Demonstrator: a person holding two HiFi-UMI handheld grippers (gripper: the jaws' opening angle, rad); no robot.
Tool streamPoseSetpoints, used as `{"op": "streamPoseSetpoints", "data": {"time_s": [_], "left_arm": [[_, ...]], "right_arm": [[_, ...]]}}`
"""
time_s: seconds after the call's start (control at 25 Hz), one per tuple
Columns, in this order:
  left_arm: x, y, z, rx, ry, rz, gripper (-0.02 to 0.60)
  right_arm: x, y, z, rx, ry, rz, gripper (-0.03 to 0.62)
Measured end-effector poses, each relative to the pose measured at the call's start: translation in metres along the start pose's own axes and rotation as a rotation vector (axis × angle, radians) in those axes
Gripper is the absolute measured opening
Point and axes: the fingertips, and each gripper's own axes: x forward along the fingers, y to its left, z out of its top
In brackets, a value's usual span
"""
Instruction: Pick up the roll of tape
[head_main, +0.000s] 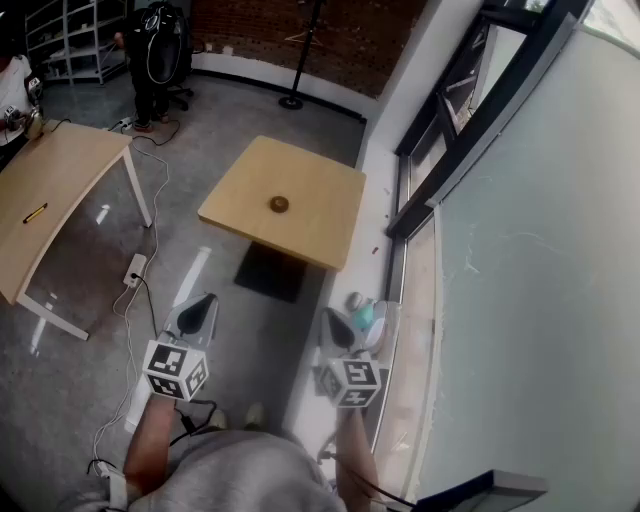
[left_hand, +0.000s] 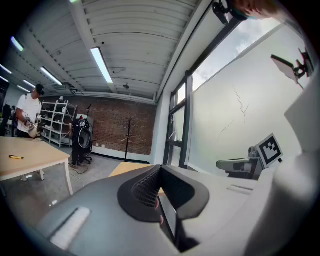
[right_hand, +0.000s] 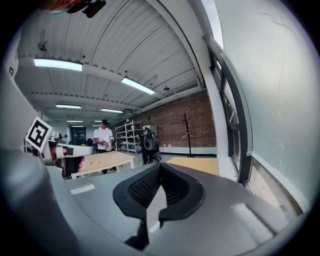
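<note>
The small round brown roll of tape (head_main: 279, 204) lies near the middle of the square light-wood tabletop (head_main: 320, 225), with nothing touching it. The left gripper (head_main: 197, 312) and the right gripper (head_main: 340, 332) hang side by side, well short of the tabletop's near edge, on outstretched forearms (head_main: 150, 440), pointing almost level toward the tabletop. Each gripper's jaws are closed together on nothing

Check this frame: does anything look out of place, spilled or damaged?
Nothing spilled or broken. The tape sits alone on the small table. Only loose cables and a power strip trail across the floor beside it.
</note>
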Motion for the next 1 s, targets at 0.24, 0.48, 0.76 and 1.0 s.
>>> {"op": "streamPoseSetpoints", "data": {"time_s": [0.24,0.48,0.76,1.0], "left_arm": [[0.004,-0.005,0.0,0.002,-0.005,0.001,0.0],[0.011,-0.009,0.0,0.006,-0.002,0.005,0.0],[0.019,-0.017,-0.003,0.019,-0.005,0.03,0.0],[0.028,-0.025,-0.003,0.027,-0.001,0.048,0.0]], "right_arm": [[-0.001,-0.004,0.0,0.001,0.0,0.013,0.014],[0.003,-0.01,0.001,0.023,-0.009,0.04,0.014],[0.006,-0.024,-0.005,0.022,-0.005,0.066,0.014],[0.01,-0.034,-0.005,0.037,-0.012,0.085,0.014]]}}
